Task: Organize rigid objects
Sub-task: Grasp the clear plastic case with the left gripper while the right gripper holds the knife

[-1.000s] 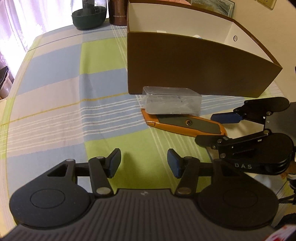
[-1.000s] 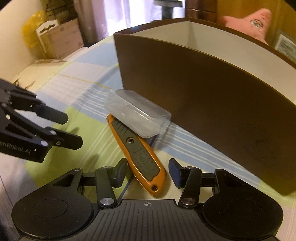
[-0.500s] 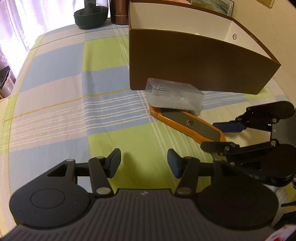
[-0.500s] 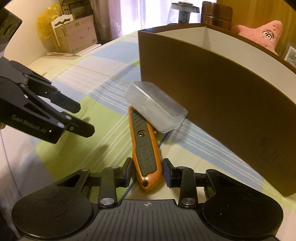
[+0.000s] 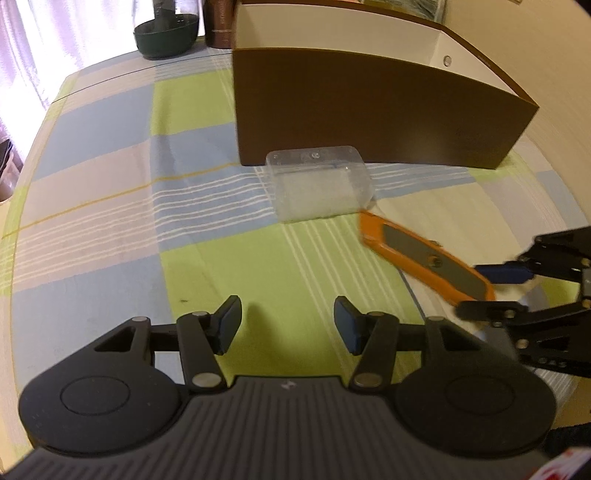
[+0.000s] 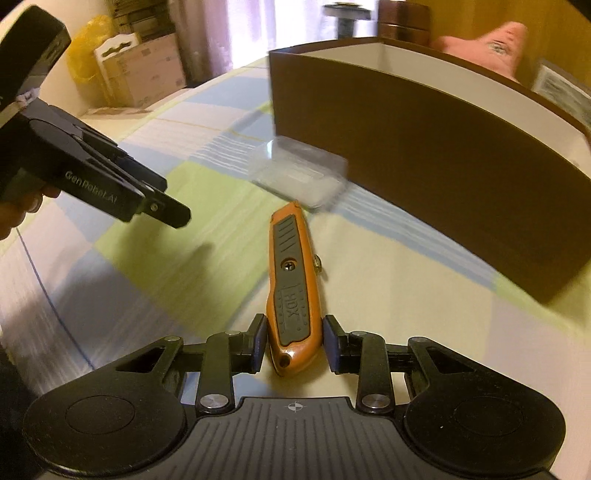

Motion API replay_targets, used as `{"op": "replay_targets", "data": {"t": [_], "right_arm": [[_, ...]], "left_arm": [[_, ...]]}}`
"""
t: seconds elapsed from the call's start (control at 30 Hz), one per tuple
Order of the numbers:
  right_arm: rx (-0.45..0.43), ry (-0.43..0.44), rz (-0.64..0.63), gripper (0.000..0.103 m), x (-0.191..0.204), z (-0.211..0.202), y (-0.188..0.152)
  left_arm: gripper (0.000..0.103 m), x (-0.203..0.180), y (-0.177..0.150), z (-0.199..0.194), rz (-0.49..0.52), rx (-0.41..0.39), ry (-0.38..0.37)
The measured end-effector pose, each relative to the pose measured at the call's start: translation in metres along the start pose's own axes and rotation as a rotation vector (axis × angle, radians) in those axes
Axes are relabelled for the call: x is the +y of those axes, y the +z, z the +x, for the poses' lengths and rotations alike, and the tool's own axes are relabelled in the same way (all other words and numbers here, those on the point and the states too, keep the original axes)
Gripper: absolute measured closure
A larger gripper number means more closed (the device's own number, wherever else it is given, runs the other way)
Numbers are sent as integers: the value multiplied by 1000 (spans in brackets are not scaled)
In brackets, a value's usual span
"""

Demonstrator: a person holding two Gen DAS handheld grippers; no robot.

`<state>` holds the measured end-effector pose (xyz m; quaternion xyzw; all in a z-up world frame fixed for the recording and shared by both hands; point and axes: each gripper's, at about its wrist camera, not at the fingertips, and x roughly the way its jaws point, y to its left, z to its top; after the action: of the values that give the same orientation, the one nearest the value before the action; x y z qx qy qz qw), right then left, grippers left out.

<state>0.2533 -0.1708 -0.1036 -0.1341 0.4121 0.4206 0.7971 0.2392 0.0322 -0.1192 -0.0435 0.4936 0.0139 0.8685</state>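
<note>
An orange utility knife [image 6: 292, 291] with a grey grip is held at its rear end between the pads of my right gripper [image 6: 294, 345], lifted off the checked tablecloth and pulled clear of the box. It also shows in the left wrist view [image 5: 424, 258]. A clear plastic box [image 5: 319, 188] lies on the cloth against the brown box [image 5: 369, 110]; it shows in the right wrist view too [image 6: 299, 175]. My left gripper [image 5: 286, 328] is open and empty above the cloth, left of the knife.
The large brown box [image 6: 424, 147] with a white inside stands open-topped at the back. A dark green bowl [image 5: 166, 35] and a brown canister [image 5: 219, 26] stand at the table's far edge. A pink plush toy [image 6: 491, 44] sits behind the box.
My right gripper has closed on the knife's rear end and pulled it back from under the clear box, lifting it. The clear box now lies flat on the cloth.
</note>
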Motion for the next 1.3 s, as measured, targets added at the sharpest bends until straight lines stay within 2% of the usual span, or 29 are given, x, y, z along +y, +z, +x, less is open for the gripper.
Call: {"op": "replay_targets", "data": {"t": [0.27, 0.47, 0.57, 0.67, 0.77, 0.87, 0.97, 1.07, 1.3], "right_arm": [[-26, -157, 148, 74, -17, -32, -35], [-46, -332, 332, 73, -28, -42, -47], [-60, -347, 461, 72, -37, -44, -47], [-58, -349, 516, 71, -42, -44, -43], [-49, -361, 520, 70, -41, -45, -38], [-44, -367, 519, 68, -41, -43, -33], [-43, -360, 522, 64, -45, -36, -31], [-42, -357, 510, 55, -47, -32, -30], [-39, -361, 452, 52, -51, -17, -22]], "left_arm": [[51, -8, 3, 6, 92, -38, -26], [51, -9, 14, 20, 159, -85, -29], [51, -5, 24, 32, 175, -93, -45], [51, -4, 33, 43, 193, -92, -56], [51, -7, 40, 51, 211, -97, -54], [51, -11, 41, 50, 211, -99, -89], [51, -19, 35, 47, 227, -80, -156], [51, -27, 27, 41, 251, -70, -210], [49, -20, 29, 39, 268, -94, -132]]}}
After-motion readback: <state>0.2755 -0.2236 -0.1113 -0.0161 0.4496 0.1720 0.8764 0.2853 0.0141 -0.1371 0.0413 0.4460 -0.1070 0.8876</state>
